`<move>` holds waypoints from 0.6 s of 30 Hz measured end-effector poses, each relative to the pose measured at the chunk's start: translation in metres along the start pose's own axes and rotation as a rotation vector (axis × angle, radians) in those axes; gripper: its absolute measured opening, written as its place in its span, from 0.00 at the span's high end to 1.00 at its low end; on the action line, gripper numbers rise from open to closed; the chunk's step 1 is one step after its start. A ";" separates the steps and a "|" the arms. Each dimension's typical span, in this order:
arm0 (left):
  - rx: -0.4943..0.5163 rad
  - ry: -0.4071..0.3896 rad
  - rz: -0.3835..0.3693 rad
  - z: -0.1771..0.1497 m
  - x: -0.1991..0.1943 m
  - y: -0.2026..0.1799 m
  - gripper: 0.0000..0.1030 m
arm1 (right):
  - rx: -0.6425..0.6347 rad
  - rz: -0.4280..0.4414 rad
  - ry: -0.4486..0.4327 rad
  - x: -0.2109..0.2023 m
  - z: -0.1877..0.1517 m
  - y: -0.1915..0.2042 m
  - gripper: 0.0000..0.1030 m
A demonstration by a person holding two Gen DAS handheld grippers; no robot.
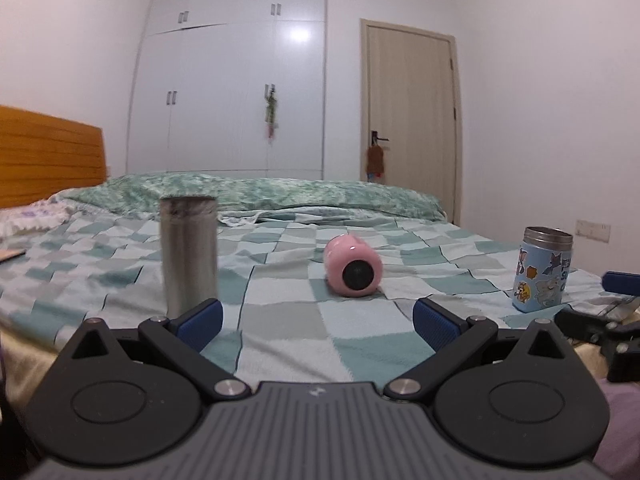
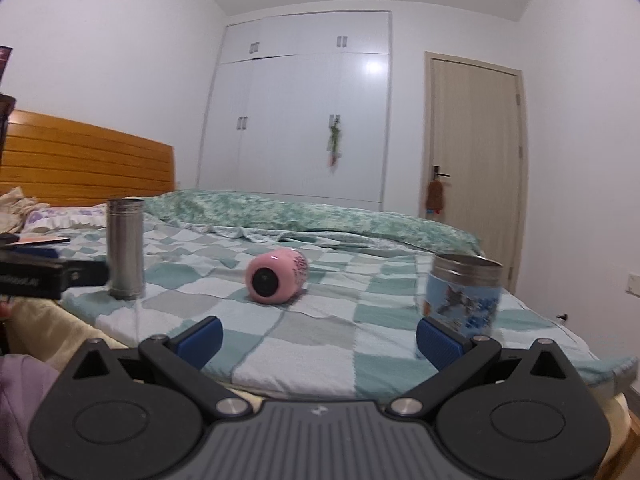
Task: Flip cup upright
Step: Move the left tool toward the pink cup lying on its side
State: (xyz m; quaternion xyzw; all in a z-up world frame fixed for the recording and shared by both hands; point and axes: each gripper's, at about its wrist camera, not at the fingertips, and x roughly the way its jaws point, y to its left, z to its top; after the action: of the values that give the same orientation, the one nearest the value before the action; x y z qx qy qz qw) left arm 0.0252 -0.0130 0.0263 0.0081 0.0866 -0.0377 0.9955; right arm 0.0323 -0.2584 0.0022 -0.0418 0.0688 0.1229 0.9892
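**Bed with three cups on a checked cover**

The bed (image 1: 280, 344) carries a cover of teal, grey and white checks, with a wooden headboard (image 1: 48, 152) at the left. A green patterned quilt (image 1: 256, 192) lies bunched along its far side. On the cover a steel cup (image 2: 125, 248) stands at the left, a pink cup (image 2: 276, 278) lies on its side in the middle with its dark end facing the cameras, and a blue cartoon cup (image 1: 542, 270) stands upright at the right. The three are well apart.
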 end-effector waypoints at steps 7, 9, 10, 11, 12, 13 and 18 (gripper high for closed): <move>0.044 0.087 -0.025 0.052 0.050 -0.002 0.00 | -0.017 0.051 0.048 0.050 0.027 -0.005 0.00; 0.052 0.128 -0.017 0.066 0.072 -0.003 0.00 | -0.016 0.062 0.071 0.070 0.036 -0.010 0.00; 0.054 0.151 -0.015 0.071 0.083 -0.003 0.00 | -0.015 0.066 0.083 0.079 0.039 -0.011 0.00; 0.054 0.173 -0.012 0.078 0.095 -0.004 0.00 | -0.013 0.069 0.094 0.088 0.042 -0.013 0.00; 0.056 0.191 -0.012 0.083 0.104 -0.005 0.00 | -0.012 0.070 0.104 0.099 0.046 -0.016 0.00; 0.060 0.211 -0.013 0.088 0.114 -0.006 0.00 | -0.016 0.069 0.113 0.109 0.049 -0.017 0.00; 0.095 0.311 0.004 0.110 0.169 -0.020 0.00 | 0.001 0.050 0.180 0.161 0.060 -0.028 0.00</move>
State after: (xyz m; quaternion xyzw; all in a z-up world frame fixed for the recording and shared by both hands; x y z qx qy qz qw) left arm 0.2086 -0.0475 0.1048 0.0611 0.2375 -0.0383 0.9687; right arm 0.2017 -0.2414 0.0395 -0.0505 0.1586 0.1431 0.9756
